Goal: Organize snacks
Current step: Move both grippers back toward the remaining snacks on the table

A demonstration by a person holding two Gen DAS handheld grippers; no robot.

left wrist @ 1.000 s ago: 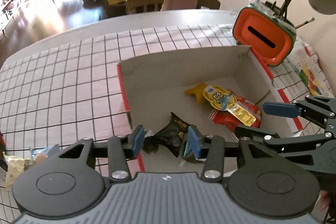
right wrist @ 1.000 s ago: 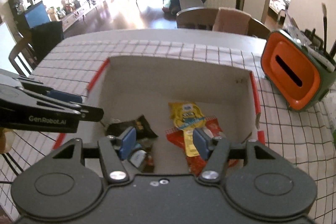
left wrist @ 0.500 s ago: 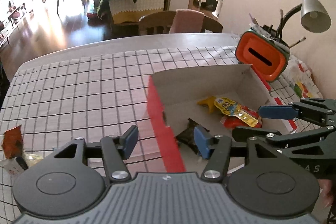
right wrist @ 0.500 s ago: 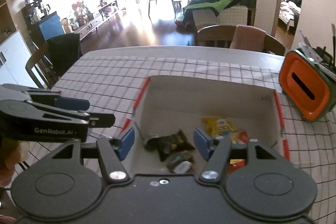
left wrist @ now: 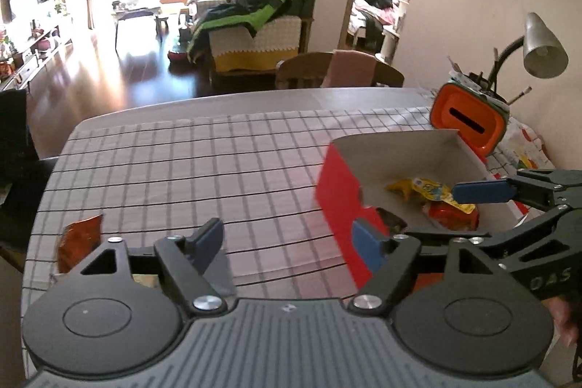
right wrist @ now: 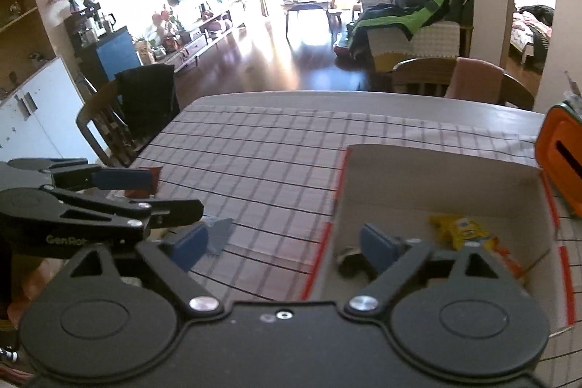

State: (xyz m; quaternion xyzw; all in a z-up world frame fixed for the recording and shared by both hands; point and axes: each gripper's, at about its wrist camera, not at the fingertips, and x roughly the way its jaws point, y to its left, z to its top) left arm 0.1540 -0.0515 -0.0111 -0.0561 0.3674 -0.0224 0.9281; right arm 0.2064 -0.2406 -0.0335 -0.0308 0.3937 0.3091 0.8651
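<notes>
A red cardboard box (left wrist: 342,191) with a pale inside stands on the checked tablecloth; it also shows in the right wrist view (right wrist: 454,177). Inside lie a yellow snack packet (left wrist: 422,188), a red packet (left wrist: 453,217) and a dark packet (right wrist: 349,260). An orange-brown snack packet (left wrist: 78,239) lies at the table's left edge. My left gripper (left wrist: 287,239) is open and empty, above the cloth left of the box. My right gripper (right wrist: 283,242) is open and empty, at the box's near-left corner. A grey-blue packet (right wrist: 218,235) lies by its left finger.
An orange and green pen holder (left wrist: 469,122) and a desk lamp (left wrist: 542,50) stand behind the box at the right. Wooden chairs (left wrist: 338,75) stand at the far table edge, another chair (right wrist: 120,119) at the left. The checked cloth (left wrist: 200,170) stretches left of the box.
Both grippers have pulled back and swung left, away from the box. The box now sits right of centre in both views. The orange-brown packet has come into view at the left.
</notes>
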